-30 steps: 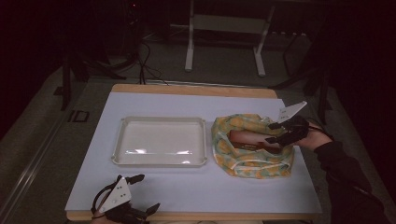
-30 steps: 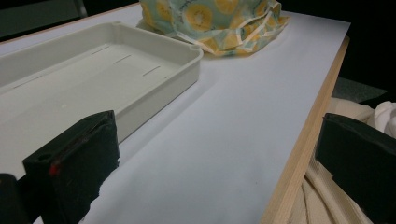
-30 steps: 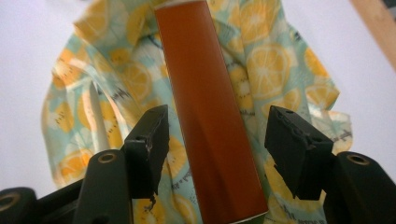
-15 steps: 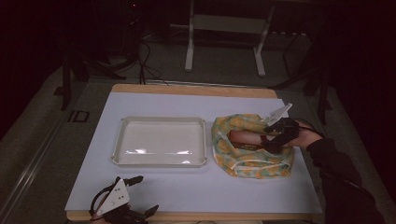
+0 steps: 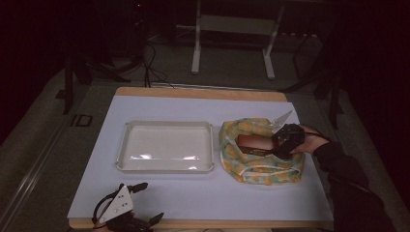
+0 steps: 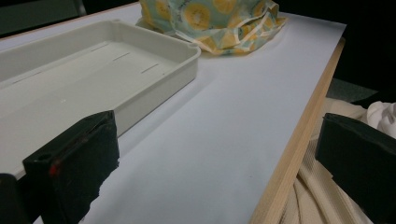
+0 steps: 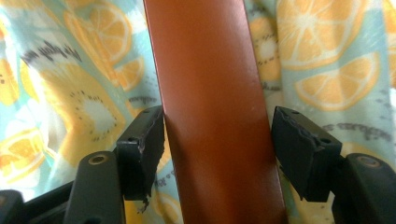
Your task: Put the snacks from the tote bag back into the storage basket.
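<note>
The left tool (image 5: pixel 133 220) rests jaws apart at the worktop's (image 5: pixel 203 193) near edge, before the empty tray (image 5: pixel 166 146). The right tool (image 7: pixel 217 154) straddles the brown box (image 7: pixel 212 116) in the fruit-print bag (image 5: pixel 261 151), jaws apart, the right one short of contact; closing off-centre could twist the box or snag cloth.

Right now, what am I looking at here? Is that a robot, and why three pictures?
No robot: a person holds a two-jaw gripper in each hand. One camera looks down from above; one rides on each gripper. On the table lie a white tray and a fruit-print cloth bag with a brown case on it. The right gripper straddles the case; the left jaw touches it, with a gap at the right jaw, so it is not yet gripped. The left gripper waits open at the near edge.
</note>
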Available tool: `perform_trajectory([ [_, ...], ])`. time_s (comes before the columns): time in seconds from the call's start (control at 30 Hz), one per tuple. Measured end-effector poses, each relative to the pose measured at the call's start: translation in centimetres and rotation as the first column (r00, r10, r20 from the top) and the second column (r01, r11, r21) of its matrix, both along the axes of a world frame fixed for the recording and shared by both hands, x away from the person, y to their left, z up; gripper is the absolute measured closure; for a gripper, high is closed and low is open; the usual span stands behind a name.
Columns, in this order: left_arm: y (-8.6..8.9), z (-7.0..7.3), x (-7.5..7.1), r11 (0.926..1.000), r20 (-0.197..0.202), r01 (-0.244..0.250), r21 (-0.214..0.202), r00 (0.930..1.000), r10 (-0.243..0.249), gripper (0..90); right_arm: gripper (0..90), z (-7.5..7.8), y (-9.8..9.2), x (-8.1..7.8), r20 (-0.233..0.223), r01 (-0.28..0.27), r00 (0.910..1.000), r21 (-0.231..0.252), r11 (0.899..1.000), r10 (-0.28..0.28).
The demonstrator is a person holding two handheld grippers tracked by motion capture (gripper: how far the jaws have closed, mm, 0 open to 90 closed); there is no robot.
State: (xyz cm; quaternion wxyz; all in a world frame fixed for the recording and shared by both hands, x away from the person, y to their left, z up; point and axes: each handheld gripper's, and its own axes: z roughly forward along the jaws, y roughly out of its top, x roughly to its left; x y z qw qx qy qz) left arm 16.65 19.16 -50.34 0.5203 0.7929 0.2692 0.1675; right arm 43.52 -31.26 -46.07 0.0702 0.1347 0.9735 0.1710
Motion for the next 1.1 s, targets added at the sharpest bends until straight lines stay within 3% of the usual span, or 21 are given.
perform_trajectory([
  [0.17,0.0,0.0,0.0,1.0000,-0.002,0.002,0.000,1.0000,-0.002,0.0,36.1,-0.4,0.1,0.1,-0.003,-0.009,1.0000,-0.019,1.000,0.009],
  [0.43,0.0,0.0,0.0,1.0000,-0.002,0.007,-0.003,1.0000,-0.007,0.0,42.5,0.0,-0.1,0.1,-0.010,-0.047,0.9989,-0.001,0.999,0.047],
  [0.57,0.0,0.0,0.0,1.0000,-0.002,0.008,-0.004,1.0000,-0.008,0.0,42.8,0.6,-0.2,-0.1,-0.020,-0.054,0.9983,0.012,0.998,0.054],
  [0.9,0.0,0.0,-0.1,0.9999,-0.004,0.014,-0.007,0.9999,-0.014,0.0,43.0,2.3,-0.4,-0.5,0.003,-0.072,0.9974,0.045,0.996,0.072],
  [1.1,-0.1,0.0,0.0,0.9998,-0.007,0.015,-0.010,0.9999,-0.015,0.0,43.0,3.9,-0.6,-0.7,0.041,-0.088,0.9955,0.057,0.995,0.086],
])
